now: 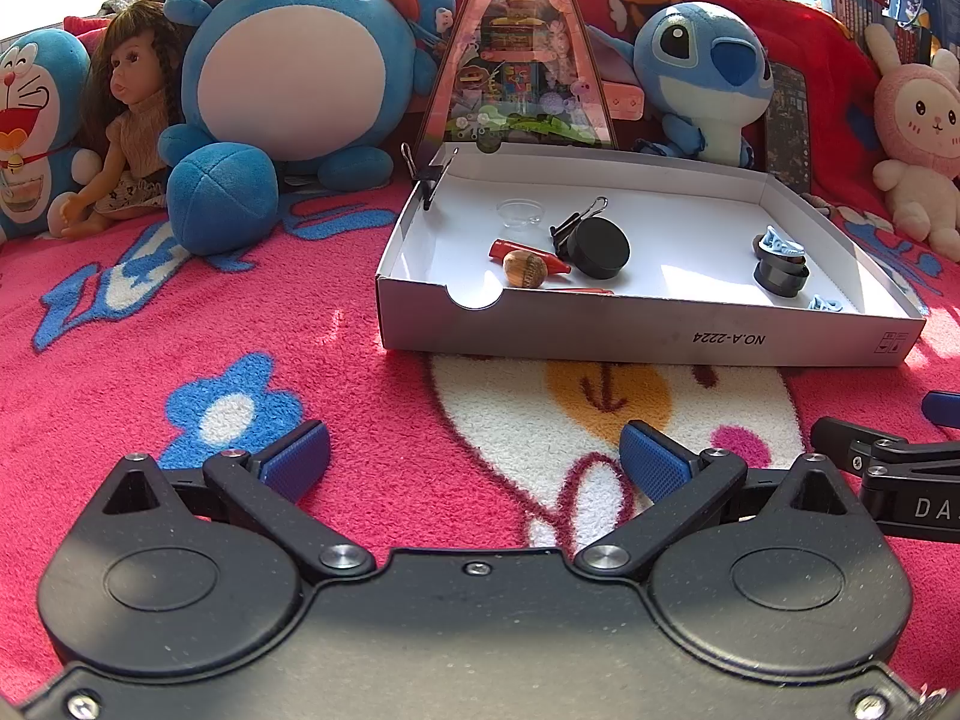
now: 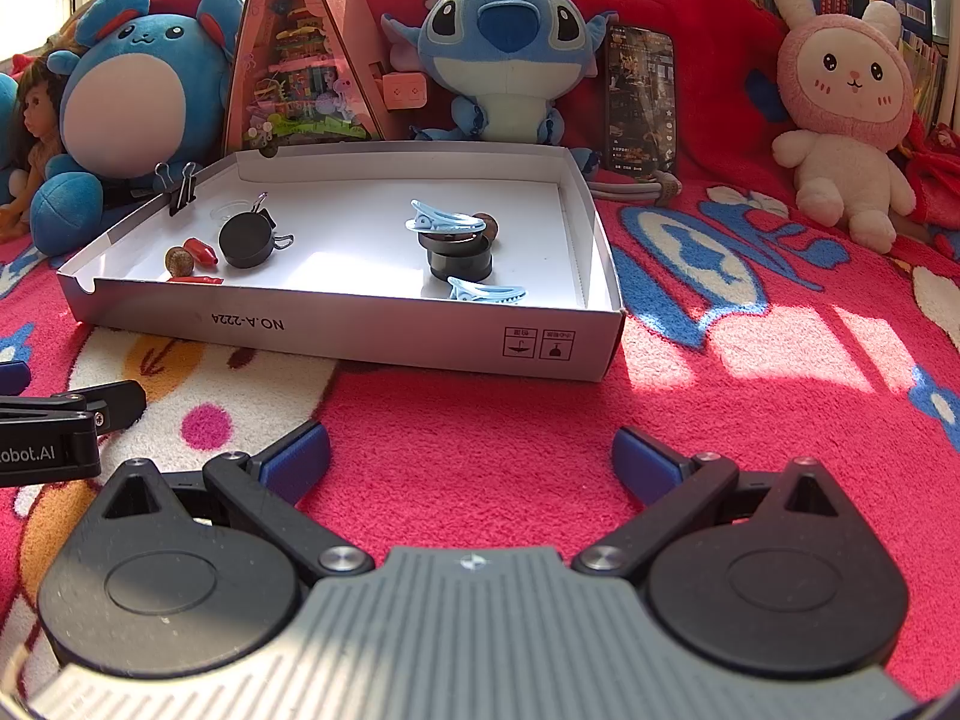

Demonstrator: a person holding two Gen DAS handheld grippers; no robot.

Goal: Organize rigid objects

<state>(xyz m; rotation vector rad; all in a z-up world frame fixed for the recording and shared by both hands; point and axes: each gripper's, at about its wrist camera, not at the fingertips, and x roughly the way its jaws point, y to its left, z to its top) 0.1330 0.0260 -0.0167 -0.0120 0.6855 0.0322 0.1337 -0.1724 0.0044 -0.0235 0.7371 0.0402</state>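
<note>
A shallow white cardboard box [image 1: 648, 336] [image 2: 360, 339] lies on the pink blanket ahead of both grippers. In it lie a black round lid [image 1: 600, 249] [image 2: 245, 239], a walnut [image 1: 527, 268] [image 2: 179, 260], red pepper-shaped pieces [image 1: 507, 251] [image 2: 201, 251], a black binder clip [image 1: 570, 222], a black ring stack [image 1: 780, 277] [image 2: 459, 258] with a light blue hair clip [image 1: 777, 247] [image 2: 444, 219] on top, and another blue clip [image 2: 487, 293]. My left gripper [image 1: 474, 462] is open and empty, short of the box. My right gripper [image 2: 471, 459] is open and empty too.
Plush toys line the back: a round blue mouse [image 1: 288, 78], a Stitch [image 2: 504, 42], a pink rabbit [image 2: 846, 96], a doll [image 1: 129, 120]. A triangular display [image 1: 519, 48] stands behind the box. A binder clip [image 2: 180, 186] grips the box's left wall. Bookshelves are behind.
</note>
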